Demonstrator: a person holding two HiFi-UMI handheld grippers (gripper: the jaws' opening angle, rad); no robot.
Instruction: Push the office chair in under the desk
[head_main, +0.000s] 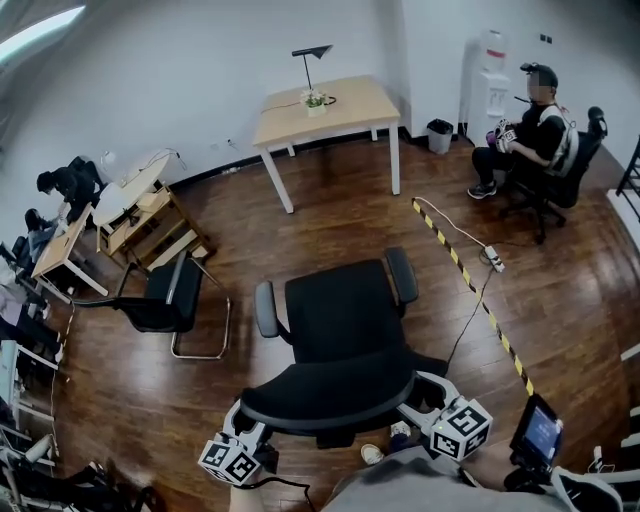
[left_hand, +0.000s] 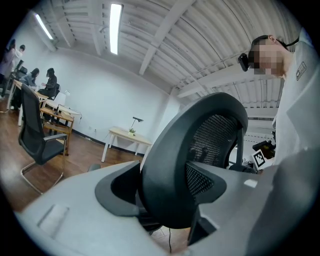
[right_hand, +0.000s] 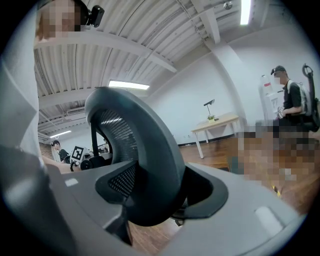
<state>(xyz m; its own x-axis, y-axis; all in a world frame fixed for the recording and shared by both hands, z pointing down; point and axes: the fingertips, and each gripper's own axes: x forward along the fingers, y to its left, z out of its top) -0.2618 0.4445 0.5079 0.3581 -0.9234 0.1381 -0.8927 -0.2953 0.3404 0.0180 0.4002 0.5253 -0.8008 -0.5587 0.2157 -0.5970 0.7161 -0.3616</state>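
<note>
The black office chair (head_main: 345, 310) stands in the middle of the wooden floor, its seat facing the light wooden desk (head_main: 350, 105) by the far wall. Its curved mesh backrest (head_main: 330, 395) is nearest me. My left gripper (head_main: 250, 420) clasps the backrest's left edge and my right gripper (head_main: 425, 390) clasps the right edge. In the left gripper view the backrest rim (left_hand: 200, 150) sits between the pads of the left gripper (left_hand: 165, 195). The right gripper view shows the same rim (right_hand: 140, 160) held by the right gripper (right_hand: 155, 195). A lamp and a small plant stand on the desk.
A second black chair (head_main: 165, 295) stands to the left. A yellow-black floor strip (head_main: 470, 290) and a power strip (head_main: 493, 258) lie to the right. A seated person (head_main: 530, 140), a water dispenser (head_main: 490, 75) and a bin (head_main: 439, 135) are at the back right. Low desks (head_main: 130, 210) line the left.
</note>
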